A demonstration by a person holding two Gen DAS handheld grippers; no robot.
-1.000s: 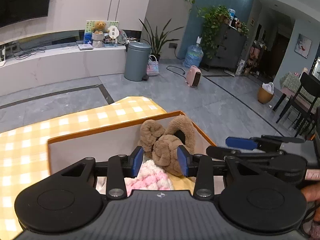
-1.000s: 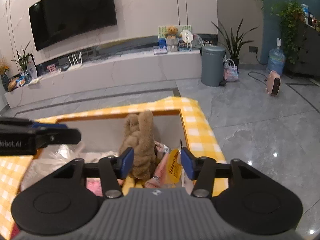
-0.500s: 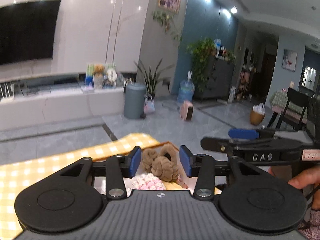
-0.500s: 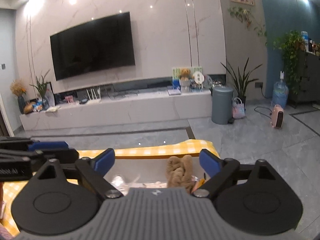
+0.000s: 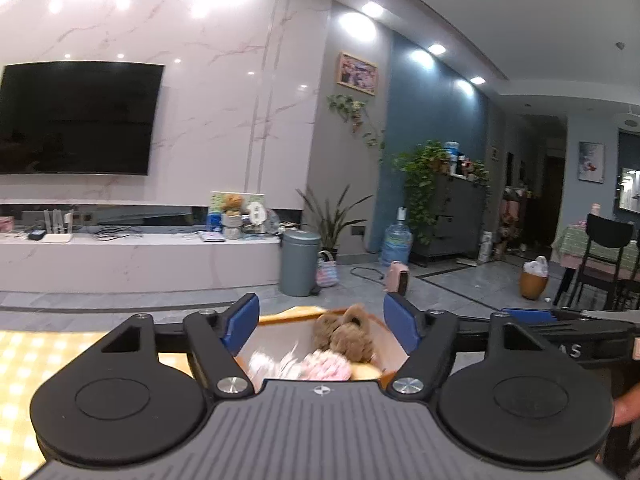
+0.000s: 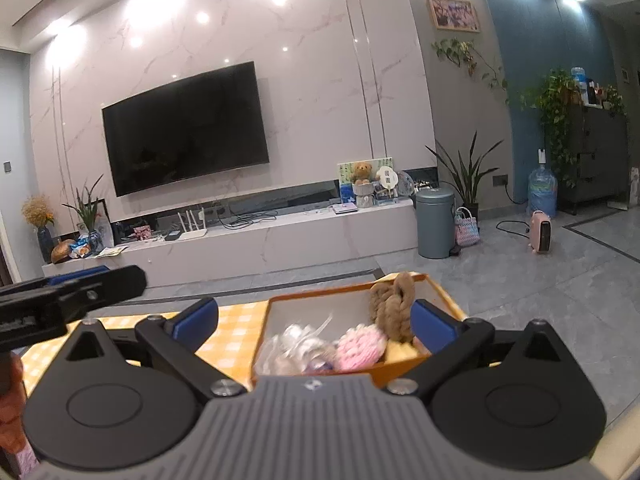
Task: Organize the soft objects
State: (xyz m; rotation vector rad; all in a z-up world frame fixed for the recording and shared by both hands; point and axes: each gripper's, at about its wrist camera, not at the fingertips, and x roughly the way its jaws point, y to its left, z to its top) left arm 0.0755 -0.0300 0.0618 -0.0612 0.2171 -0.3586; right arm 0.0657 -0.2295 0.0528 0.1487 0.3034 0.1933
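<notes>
Your left gripper (image 5: 320,322) and right gripper (image 6: 314,322) hang spread and empty above the orange box (image 6: 320,294) on the checked tablecloth (image 6: 236,330), where brown plush (image 6: 392,310) and pink knit (image 6: 360,348) already lie, suggesting sorting is nearly done and any next move needs a fresh item.

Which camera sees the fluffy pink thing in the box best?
The right wrist view. There the pink fluffy item lies sharp and nearly whole in the orange box. In the left wrist view it is blurred and partly hidden behind the tool's body.
</notes>
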